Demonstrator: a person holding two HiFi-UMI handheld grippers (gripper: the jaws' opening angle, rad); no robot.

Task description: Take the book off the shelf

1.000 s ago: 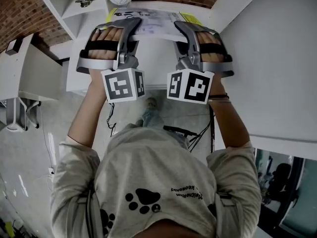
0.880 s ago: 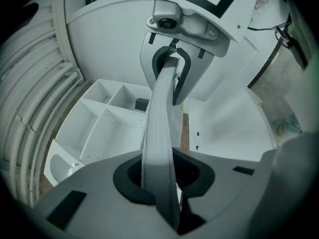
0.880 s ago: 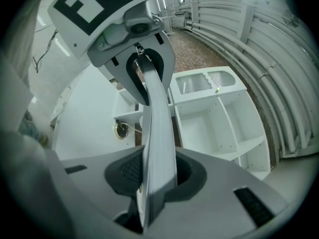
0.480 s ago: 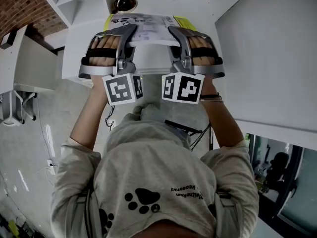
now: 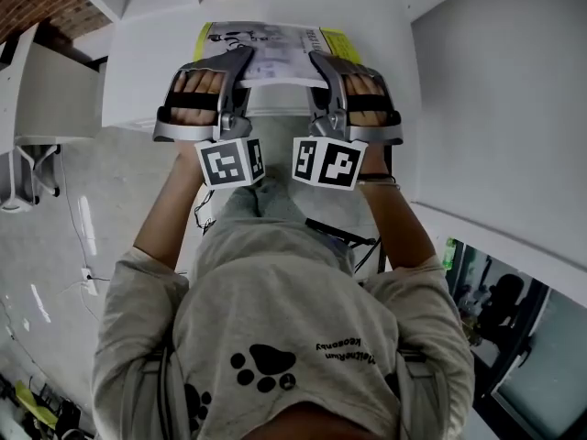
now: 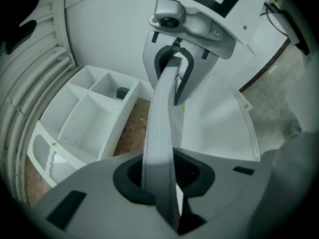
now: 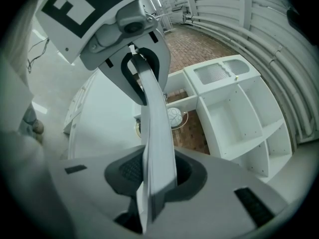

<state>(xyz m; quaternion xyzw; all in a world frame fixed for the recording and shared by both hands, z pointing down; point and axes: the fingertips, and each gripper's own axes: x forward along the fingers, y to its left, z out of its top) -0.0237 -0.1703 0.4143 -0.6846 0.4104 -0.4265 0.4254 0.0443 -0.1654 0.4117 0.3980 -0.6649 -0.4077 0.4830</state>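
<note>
A thin book with a grey printed cover and yellow corners is held flat between both grippers, in front of the person's chest. My left gripper is shut on its left near edge, and my right gripper is shut on its right near edge. In the left gripper view the book runs edge-on from my left gripper across to the right gripper. The right gripper view mirrors this: the book leaves my right gripper and reaches the left gripper.
A white shelf unit with open compartments stands against a brick wall, also seen as shelf unit. A round patterned vase sits beside it. Below the book lies a white cabinet top. A white panel rises at the right.
The shelf and vase have slid toward the top of the head view and mostly out of it. The two grippers have drawn a little closer together, still holding the book.
</note>
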